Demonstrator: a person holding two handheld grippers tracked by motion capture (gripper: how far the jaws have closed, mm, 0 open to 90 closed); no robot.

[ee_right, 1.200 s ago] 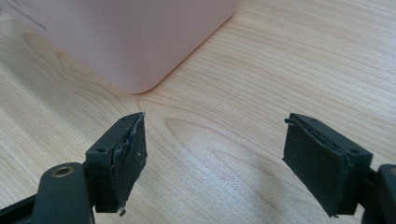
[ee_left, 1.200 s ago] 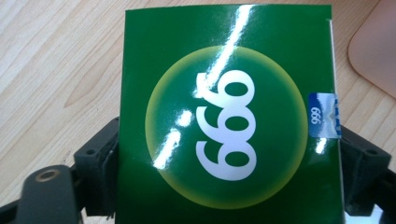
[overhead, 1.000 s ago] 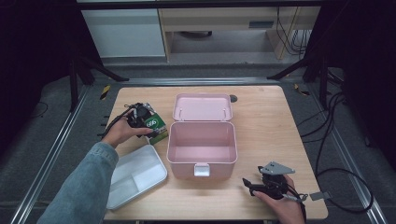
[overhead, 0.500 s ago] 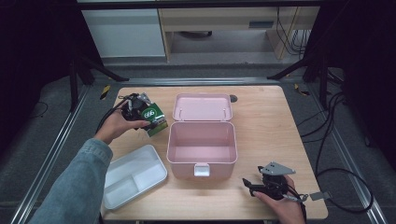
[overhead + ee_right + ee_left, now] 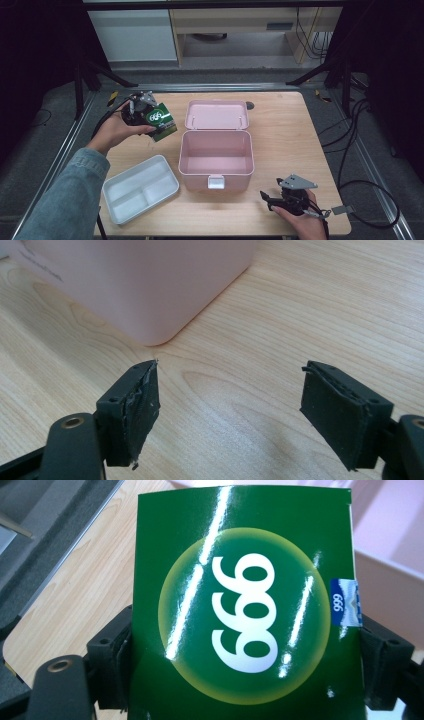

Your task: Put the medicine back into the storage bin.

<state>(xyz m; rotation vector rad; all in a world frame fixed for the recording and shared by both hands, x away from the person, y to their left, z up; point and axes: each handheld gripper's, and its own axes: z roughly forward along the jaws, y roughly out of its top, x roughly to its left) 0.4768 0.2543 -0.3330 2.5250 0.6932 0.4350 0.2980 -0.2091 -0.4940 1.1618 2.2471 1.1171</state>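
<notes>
over the bench's left side the left claw [image 5: 150,116] grips a glossy green carton [image 5: 160,120] by its side edges beside the open pink box [image 5: 216,159], light, slick and likely crushable, while the right claw [image 5: 278,197] rests wide open, empty.

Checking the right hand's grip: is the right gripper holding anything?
No, the right gripper has its jaws spread wide with only bare table between them.
</notes>
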